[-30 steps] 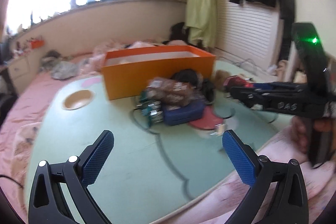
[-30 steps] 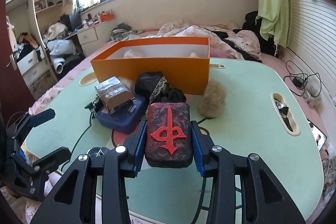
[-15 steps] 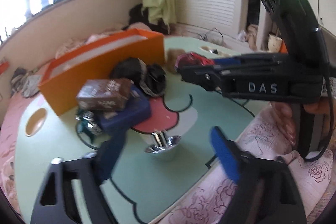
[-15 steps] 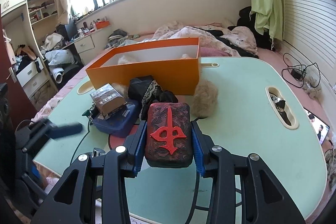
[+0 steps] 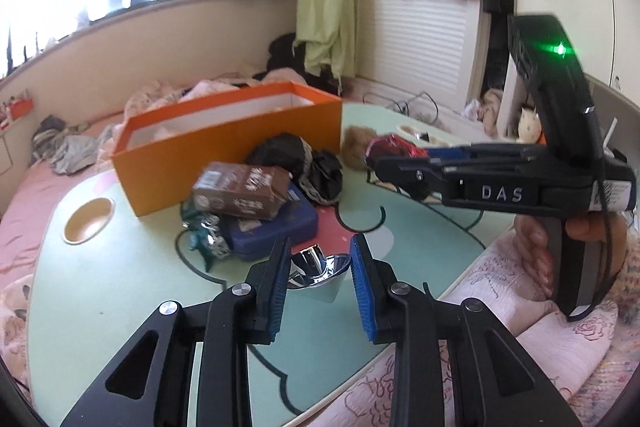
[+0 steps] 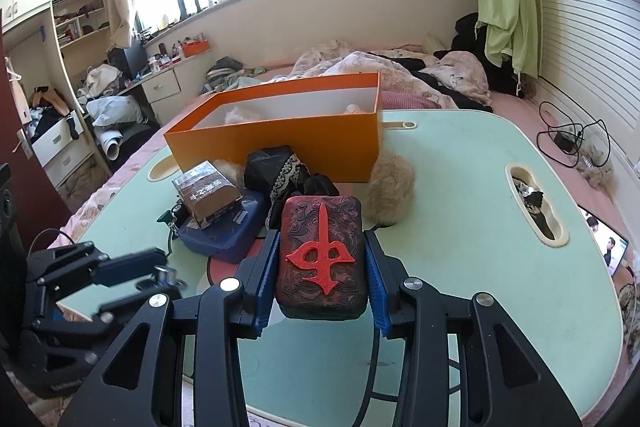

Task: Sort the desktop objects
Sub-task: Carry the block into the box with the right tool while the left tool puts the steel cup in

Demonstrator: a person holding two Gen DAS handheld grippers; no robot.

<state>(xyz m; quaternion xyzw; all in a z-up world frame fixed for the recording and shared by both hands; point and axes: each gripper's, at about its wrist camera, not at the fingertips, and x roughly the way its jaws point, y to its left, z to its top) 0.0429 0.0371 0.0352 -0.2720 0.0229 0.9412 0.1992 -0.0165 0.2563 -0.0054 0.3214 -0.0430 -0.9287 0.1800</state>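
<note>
My right gripper (image 6: pixel 320 263) is shut on a dark red carved block (image 6: pixel 322 255) with a red symbol, held above the green table (image 6: pixel 460 211). My left gripper (image 5: pixel 318 263) is closing. A shiny silver reflector cup (image 5: pixel 316 269) stands on the table between its blue pads, which meet its rim. In the right wrist view the left gripper (image 6: pixel 160 275) shows blurred at the lower left. Behind stands an open orange box (image 5: pixel 224 151). In front of it lie a brown carton (image 5: pixel 240 189) on a blue case (image 5: pixel 276 227), black lace cloth (image 5: pixel 308 163) and a tan fur ball (image 6: pixel 390 195).
Foil-wrapped bits (image 5: pixel 206 237) lie left of the blue case. The table has a round recess (image 5: pixel 86 225) and a slot (image 6: pixel 534 205) with clutter. A person's hand (image 5: pixel 576 247) holds the right gripper's handle. A bed with heaped clothes lies beyond the table.
My left gripper swung from the table's open middle to the silver reflector cup and its jaws closed from wide apart to the cup's sides. The right gripper kept the red block still.
</note>
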